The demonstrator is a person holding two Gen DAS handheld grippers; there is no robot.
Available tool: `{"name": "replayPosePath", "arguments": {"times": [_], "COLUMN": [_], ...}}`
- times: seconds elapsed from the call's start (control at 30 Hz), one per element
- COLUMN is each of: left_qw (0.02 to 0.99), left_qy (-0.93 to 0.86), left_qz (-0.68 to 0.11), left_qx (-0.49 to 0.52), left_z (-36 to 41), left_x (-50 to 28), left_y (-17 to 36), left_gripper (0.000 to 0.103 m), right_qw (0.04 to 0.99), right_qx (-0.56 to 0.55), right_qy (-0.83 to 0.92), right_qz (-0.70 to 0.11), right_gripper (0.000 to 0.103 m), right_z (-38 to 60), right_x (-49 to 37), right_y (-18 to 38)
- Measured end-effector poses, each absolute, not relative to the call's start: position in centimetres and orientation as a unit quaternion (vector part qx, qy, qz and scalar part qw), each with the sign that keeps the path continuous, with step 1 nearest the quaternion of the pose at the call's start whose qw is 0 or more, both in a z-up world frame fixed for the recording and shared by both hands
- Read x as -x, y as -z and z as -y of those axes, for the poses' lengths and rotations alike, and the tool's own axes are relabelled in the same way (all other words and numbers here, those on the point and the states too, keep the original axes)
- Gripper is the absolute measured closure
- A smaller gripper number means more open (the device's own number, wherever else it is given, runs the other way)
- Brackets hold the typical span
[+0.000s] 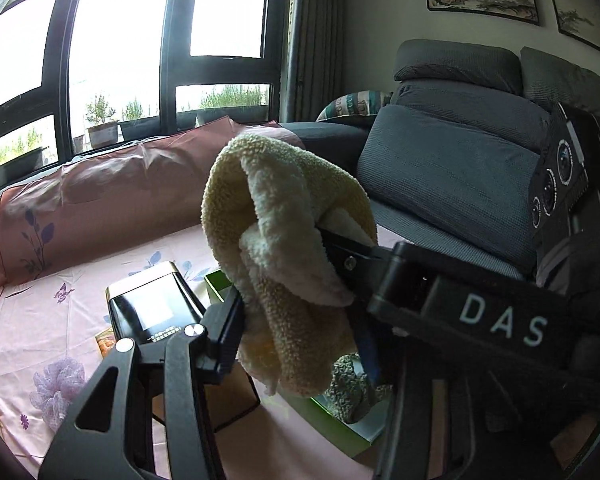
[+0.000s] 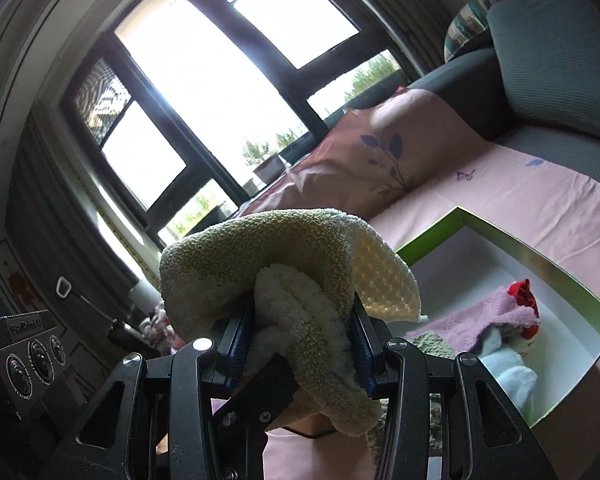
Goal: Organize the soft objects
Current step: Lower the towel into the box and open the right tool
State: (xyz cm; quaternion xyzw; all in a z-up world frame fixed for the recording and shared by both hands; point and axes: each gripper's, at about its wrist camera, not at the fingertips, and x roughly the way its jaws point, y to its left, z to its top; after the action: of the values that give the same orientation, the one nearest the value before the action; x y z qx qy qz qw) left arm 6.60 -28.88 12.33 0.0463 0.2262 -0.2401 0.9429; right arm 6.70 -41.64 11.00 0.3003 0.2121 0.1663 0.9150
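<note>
A fluffy cream-yellow towel (image 1: 284, 216) is bunched up and held in the air above the pink sheet. My left gripper (image 1: 296, 332) is shut on its lower part. My right gripper (image 2: 300, 344) is shut on the same towel (image 2: 284, 252); its body with "DAS" lettering reaches in from the right in the left wrist view (image 1: 460, 304). Below stands an open green box (image 2: 572, 280) with a white inside. It holds a pink cloth (image 2: 480, 320), a light blue cloth (image 2: 512, 380), a grey-green cloth (image 2: 428, 340) and a red item (image 2: 522, 292).
A black tin (image 1: 152, 304) and a black-edged box (image 1: 236, 396) lie on the pink floral sheet (image 1: 40, 320). A pink pillow (image 1: 112, 196) lies by the window. Grey sofa cushions (image 1: 452, 168) rise at the right, with a patterned pillow (image 1: 352, 106) behind.
</note>
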Motion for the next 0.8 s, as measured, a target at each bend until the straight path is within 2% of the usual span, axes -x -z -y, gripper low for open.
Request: {"name": "replayPosePath", "arguments": {"times": [0.33, 0.53, 0.73, 0.8], "left_qw": [0.93, 0.922, 0.917, 0.919], "left_qy": [0.249, 0.221, 0.208, 0.207], "left_qz": [-0.259, -0.314, -0.337, -0.332], "left_qx": [-0.072, -0.055, -0.051, -0.042], "left_z": [33.6, 35.1, 35.3, 34.8], "left_x": [-9.9, -13.1, -14.0, -13.6], "left_y": [-10.6, -8.9, -8.2, -8.6], "left_gripper": [0.056, 0.056, 0.051, 0.04], "right_qw": [0.887, 0.87, 0.869, 0.871], "right_qx": [-0.389, -0.421, -0.421, -0.421], "right_qy": [-0.116, -0.084, -0.046, -0.053], "right_qz": [-0.219, -0.244, -0.256, -0.247], "right_gripper": [0.056, 0.056, 0.056, 0.056], "right_z": [46.6, 48.1, 49.0, 49.1], "right_x": [-7.7, -8.7, -8.4, -8.0], "right_y": [-8.3, -6.6, -6.3, -6.7]}}
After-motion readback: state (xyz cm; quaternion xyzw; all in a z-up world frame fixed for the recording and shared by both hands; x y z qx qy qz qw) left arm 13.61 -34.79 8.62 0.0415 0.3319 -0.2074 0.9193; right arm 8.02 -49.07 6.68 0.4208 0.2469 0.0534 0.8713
